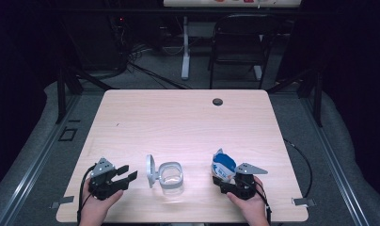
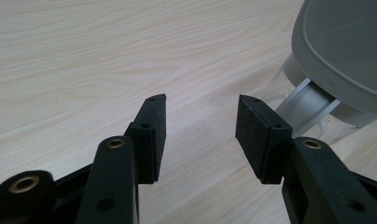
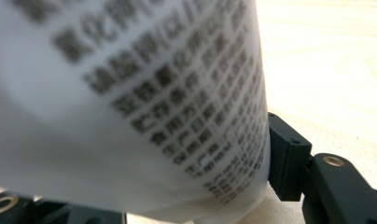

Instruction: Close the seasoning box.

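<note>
Pouch [image 1: 223, 165], blue and white, is seen in the high view clamped upright in the right gripper [image 1: 235, 181] near the tabletop [image 1: 178, 117] front edge; a clear container [image 1: 170, 174] with its grey lid [image 1: 151, 170] hinged open stands between the grippers, apparently empty. Left gripper [image 1: 124, 175] is held just beside it, jaws apart. In the left gripper view, parted pads [image 2: 155, 135] are aimed past the lid [image 2: 350, 51]; the container is best steadied at its wall before pouring. In the right gripper view, printed pouch [image 3: 130, 107] is pinched between the jaws; a higher tilt over the opening is judged needed.
</note>
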Demonstrator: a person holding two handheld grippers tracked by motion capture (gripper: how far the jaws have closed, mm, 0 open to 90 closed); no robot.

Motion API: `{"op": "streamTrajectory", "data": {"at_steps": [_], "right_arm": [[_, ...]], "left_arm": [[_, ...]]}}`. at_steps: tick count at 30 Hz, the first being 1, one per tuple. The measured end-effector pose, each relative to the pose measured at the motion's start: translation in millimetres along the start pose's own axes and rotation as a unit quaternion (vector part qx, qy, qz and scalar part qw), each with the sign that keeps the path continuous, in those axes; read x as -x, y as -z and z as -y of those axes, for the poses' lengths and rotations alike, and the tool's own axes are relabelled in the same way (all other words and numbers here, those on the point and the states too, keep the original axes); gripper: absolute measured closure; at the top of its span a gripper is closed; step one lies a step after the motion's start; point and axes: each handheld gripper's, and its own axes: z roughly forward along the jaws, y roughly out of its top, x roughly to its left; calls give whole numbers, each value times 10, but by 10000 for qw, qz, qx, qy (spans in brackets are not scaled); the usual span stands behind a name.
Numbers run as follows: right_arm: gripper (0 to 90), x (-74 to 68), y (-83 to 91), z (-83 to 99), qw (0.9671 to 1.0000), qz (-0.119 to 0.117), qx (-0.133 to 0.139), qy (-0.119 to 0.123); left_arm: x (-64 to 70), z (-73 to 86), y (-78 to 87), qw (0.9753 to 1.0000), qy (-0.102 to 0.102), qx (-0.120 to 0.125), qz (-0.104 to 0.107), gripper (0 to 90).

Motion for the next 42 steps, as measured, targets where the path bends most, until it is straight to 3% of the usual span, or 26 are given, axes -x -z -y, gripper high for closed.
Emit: {"op": "streamTrajectory", "data": {"at_steps": [7,12,20,24,31,42], "right_arm": [[432,-58,54,-40,9999,84,-2,142],[432,-100,64,-62,10000,12,-23,76],[432,-147,118,-177,9991,159,-74,383],[432,-148,132,-259,9988,224,9,439],[432,-202,107,-432,9956,462,56,817],[431,-311,38,-594,9911,580,3,1200]], "left_arm": [[-1,-10,19,10000,15,50,-13,530],[-1,-12,39,10000,32,24,-11,525],[-5,-1,26,9999,70,89,-14,525],[-5,-4,26,10000,43,-7,11,525],[-20,0,25,9999,92,76,-9,525],[-9,4,16,10000,5,87,-34,518]]}}
